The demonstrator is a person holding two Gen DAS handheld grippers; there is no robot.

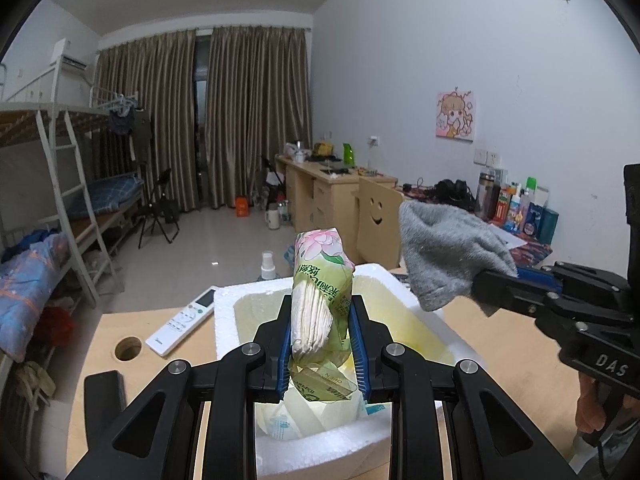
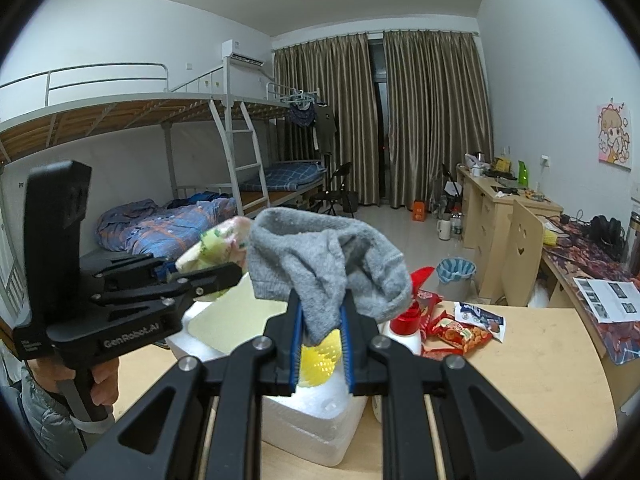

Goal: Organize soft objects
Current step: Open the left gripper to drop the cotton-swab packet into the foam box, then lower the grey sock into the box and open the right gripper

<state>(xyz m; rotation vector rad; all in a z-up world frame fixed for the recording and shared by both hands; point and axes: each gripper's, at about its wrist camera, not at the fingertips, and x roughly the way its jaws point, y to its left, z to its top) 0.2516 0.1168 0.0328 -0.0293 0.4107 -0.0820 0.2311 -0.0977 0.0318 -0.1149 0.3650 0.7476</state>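
Looking along the left gripper [image 1: 322,344], its blue pads pinch an opened green tissue pack [image 1: 320,300] upright over the white foam box [image 1: 320,440] on the wooden table [image 1: 500,340]; a remote control [image 1: 182,320] lies beside the box. From the right wrist, the right gripper [image 2: 320,344] clamps a grey sock [image 2: 324,268] above that box, something yellow, perhaps netting, underneath; snack packets [image 2: 456,332] lie nearby.
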